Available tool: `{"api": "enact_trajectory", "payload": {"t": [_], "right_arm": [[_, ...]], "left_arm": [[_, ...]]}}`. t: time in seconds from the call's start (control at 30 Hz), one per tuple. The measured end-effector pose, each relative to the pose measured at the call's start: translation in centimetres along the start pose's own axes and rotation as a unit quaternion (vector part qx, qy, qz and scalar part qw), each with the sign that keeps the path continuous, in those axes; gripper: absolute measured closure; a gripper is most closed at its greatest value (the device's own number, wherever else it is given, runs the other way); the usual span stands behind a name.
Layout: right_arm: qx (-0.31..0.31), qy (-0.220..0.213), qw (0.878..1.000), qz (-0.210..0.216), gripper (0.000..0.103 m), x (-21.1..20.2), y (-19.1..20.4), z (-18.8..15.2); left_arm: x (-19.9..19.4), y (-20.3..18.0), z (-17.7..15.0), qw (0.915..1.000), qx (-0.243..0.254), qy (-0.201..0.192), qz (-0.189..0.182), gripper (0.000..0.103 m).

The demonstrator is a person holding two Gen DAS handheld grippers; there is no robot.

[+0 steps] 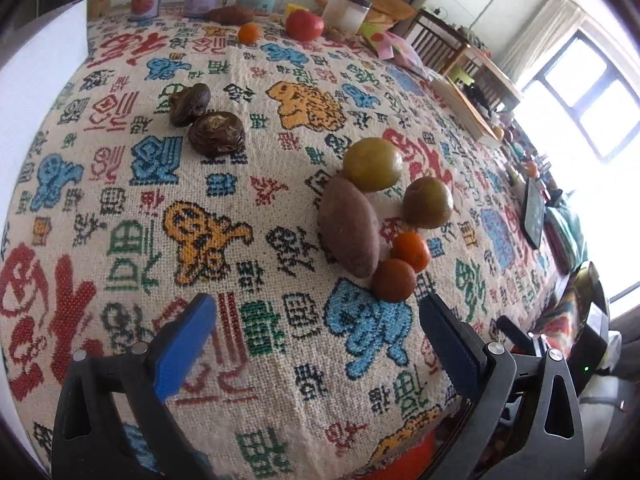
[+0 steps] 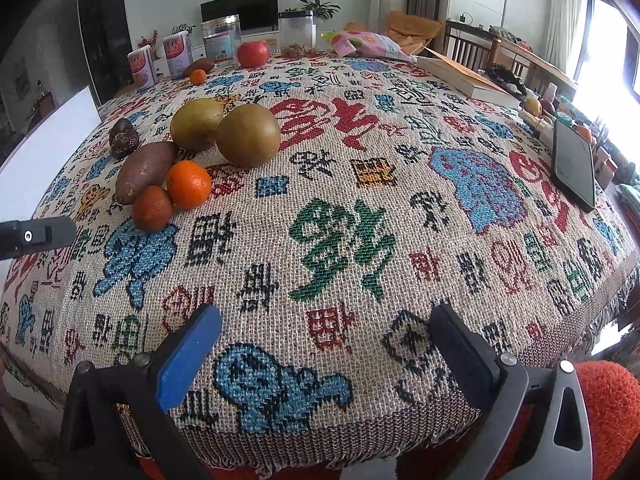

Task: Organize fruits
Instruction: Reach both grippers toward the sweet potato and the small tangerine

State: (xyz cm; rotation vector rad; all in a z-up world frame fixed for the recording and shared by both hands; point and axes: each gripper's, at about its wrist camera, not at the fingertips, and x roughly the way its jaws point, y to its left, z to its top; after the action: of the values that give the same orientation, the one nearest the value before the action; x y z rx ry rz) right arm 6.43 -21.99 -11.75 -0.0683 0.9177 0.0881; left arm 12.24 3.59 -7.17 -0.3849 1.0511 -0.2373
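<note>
Ahead of the left claw (image 1: 316, 320), which is released and holds nothing, a cluster of fruit lies on the surface (image 1: 120, 208): two small oranges (image 1: 394, 280) just beyond its right finger, a brown oval fruit (image 1: 350, 226) touching them, and two green-yellow round fruits (image 1: 374, 164) farther on. Far ahead to the left sit two dark wrinkled fruits (image 1: 216, 132), well apart from the cluster. At the far edge I see a red apple (image 1: 304, 25), one more small orange and another brown oval fruit, near some cans and jars. I judge the sorting is partly done, and the next move calls for reaching far forward for a stray fruit.

From the right wrist view, the right claw (image 2: 324, 344) is also released and empty, hovering over the near edge of the woven patterned cloth (image 2: 340, 240). The same cluster lies ahead to its left. To its right a phone (image 2: 574, 164) leans, and a book (image 2: 468, 80) lies beyond. The room shows a dark screen, plants and a bright window.
</note>
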Motion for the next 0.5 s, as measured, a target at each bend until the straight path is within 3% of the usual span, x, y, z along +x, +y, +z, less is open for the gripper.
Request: {"api": "enact_trajectory", "payload": {"t": [0.07,0.13,0.2,0.23,0.27,0.33,0.4,0.5], "right_arm": [[0.001,0.000,1.000,-0.001,0.000,0.0,0.1,0.1],[0.002,-0.001,1.000,-0.002,0.000,0.0,0.1,0.0],[0.002,-0.001,1.000,-0.002,0.000,-0.1,0.2,-0.1],[0.002,0.000,1.000,-0.002,0.000,-0.1,0.2,-0.1],[0.001,0.000,1.000,-0.001,0.000,-0.2,0.1,-0.1],[0.000,0.000,1.000,0.000,0.000,-0.3,0.1,-0.1],[0.001,0.000,1.000,0.002,0.000,-0.3,0.1,-0.2],[0.002,0.001,1.000,0.002,0.000,-0.3,0.1,-0.1]], "left_arm": [[1.4,-1.1,1.9,0.9998,0.004,0.013,-0.013,0.002],[2.9,-2.0,3.2,0.9995,0.021,0.012,0.019,0.003],[4.3,-2.6,3.8,0.9978,0.037,0.012,0.054,0.017],[5.1,-2.6,4.1,0.9968,0.040,0.022,0.066,0.038],[5.7,-2.3,4.0,0.9964,0.037,0.034,0.068,0.047],[5.9,-2.0,4.0,0.9969,0.036,0.030,0.064,0.049],[5.6,-2.1,3.8,0.9974,0.039,0.028,0.053,0.059],[4.3,-1.1,3.2,0.9971,0.038,0.019,0.063,0.061]]}}
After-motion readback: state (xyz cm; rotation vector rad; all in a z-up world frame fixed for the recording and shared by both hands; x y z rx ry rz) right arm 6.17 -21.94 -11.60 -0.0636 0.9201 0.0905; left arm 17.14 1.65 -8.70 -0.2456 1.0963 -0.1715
